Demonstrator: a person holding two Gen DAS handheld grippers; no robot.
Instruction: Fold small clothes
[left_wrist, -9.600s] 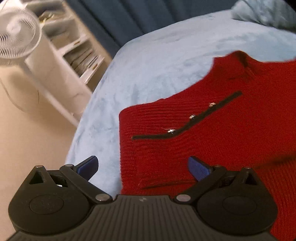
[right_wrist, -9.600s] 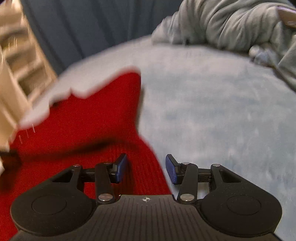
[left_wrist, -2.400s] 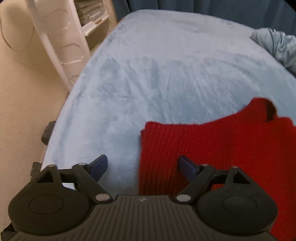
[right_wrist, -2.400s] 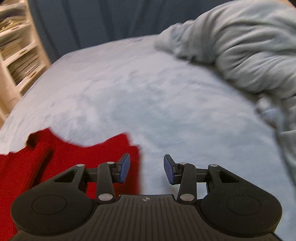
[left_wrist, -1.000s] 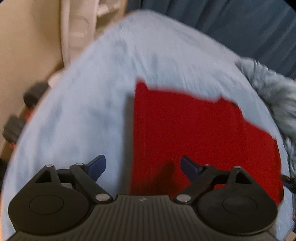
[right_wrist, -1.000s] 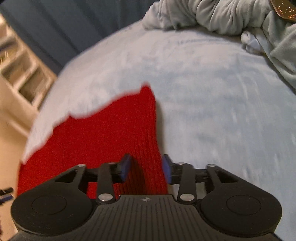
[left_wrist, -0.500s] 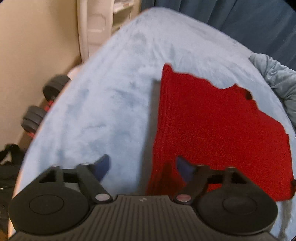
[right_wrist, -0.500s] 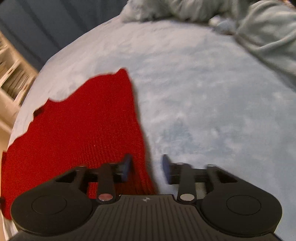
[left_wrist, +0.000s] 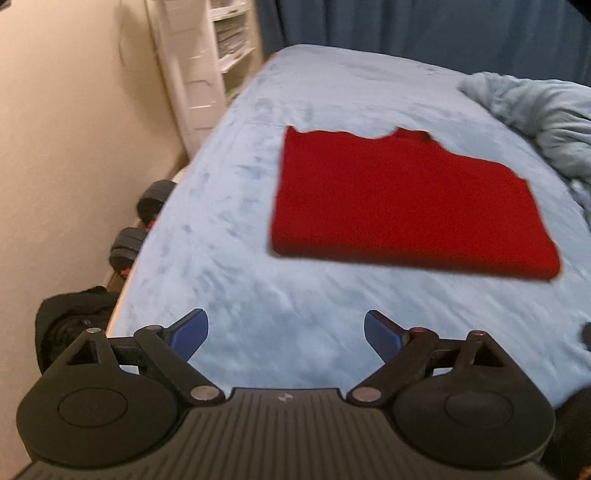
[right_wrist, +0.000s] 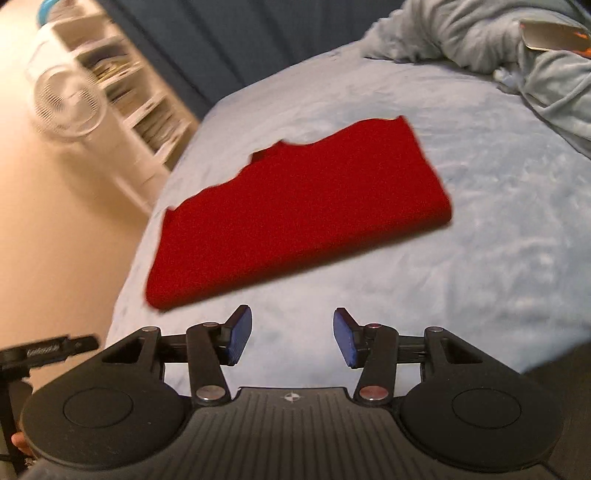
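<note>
A red knitted sweater (left_wrist: 402, 203) lies folded into a flat rectangle on the light blue bed cover (left_wrist: 295, 314). It also shows in the right wrist view (right_wrist: 295, 214). My left gripper (left_wrist: 286, 338) is open and empty, above the bed near its front edge, well short of the sweater. My right gripper (right_wrist: 292, 341) is open and empty, just short of the sweater's near folded edge.
A bunched grey-blue blanket (right_wrist: 517, 59) lies at the back right of the bed. A white shelf unit (left_wrist: 207, 59) and a white fan (right_wrist: 66, 99) stand left of the bed. Dumbbells (left_wrist: 140, 225) lie on the floor by the bed's left edge. Dark curtains hang behind.
Both grippers have pulled back from the sweater, which now lies free on the bed. The right gripper has opened wider.
</note>
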